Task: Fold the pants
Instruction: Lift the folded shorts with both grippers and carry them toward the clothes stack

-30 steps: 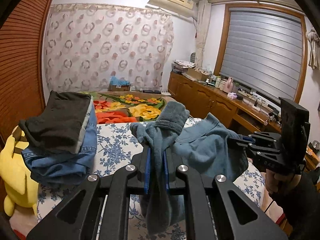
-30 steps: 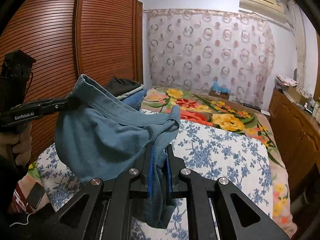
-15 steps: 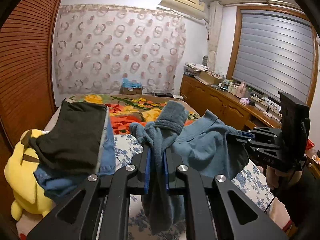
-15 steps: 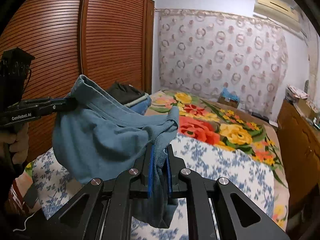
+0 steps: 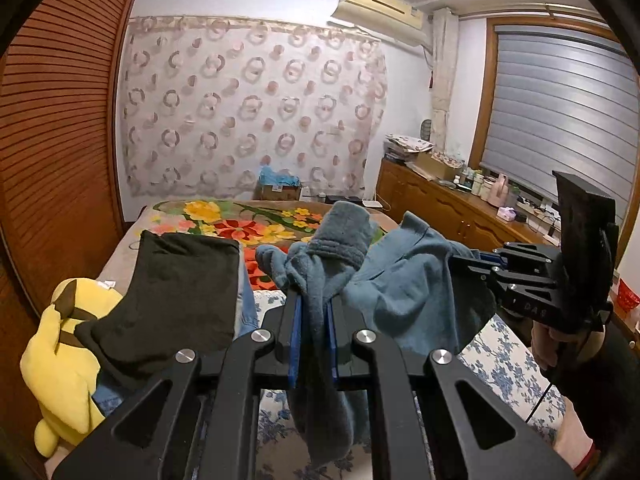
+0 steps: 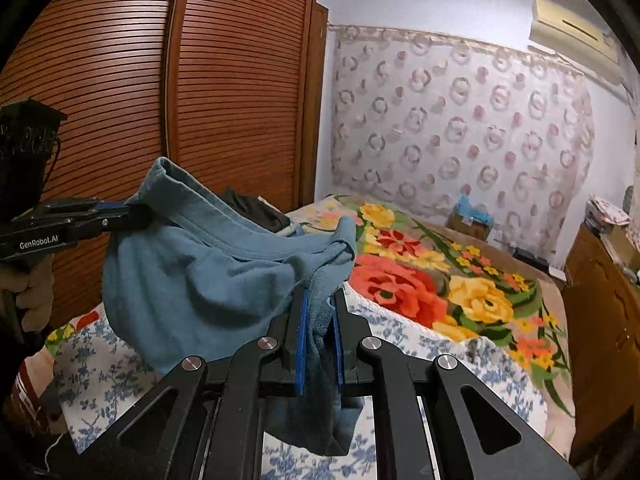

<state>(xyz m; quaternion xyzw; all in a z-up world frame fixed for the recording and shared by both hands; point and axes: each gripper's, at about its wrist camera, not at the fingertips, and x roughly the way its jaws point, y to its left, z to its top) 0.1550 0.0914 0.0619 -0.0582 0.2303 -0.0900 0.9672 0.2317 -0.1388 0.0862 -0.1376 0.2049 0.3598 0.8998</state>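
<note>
Pants (image 5: 404,284), blue-grey fleece, hang in the air above the bed (image 6: 404,336), strung between both grippers. Left gripper (image 5: 314,308): fingers pinch a bunched fold, cloth rising above the tips and trailing down below them. Right gripper (image 6: 320,308): fingers pinch the waistband edge, a dark flap hanging beneath. Cloth sags in a pouch between the two. Stack of folded clothes (image 5: 176,296) beside a yellow plush toy (image 5: 60,360) on the bed's left.

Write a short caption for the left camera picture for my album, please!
Two grippers, left gripper and right gripper, hold blue pants up over a flowery bed.
</note>
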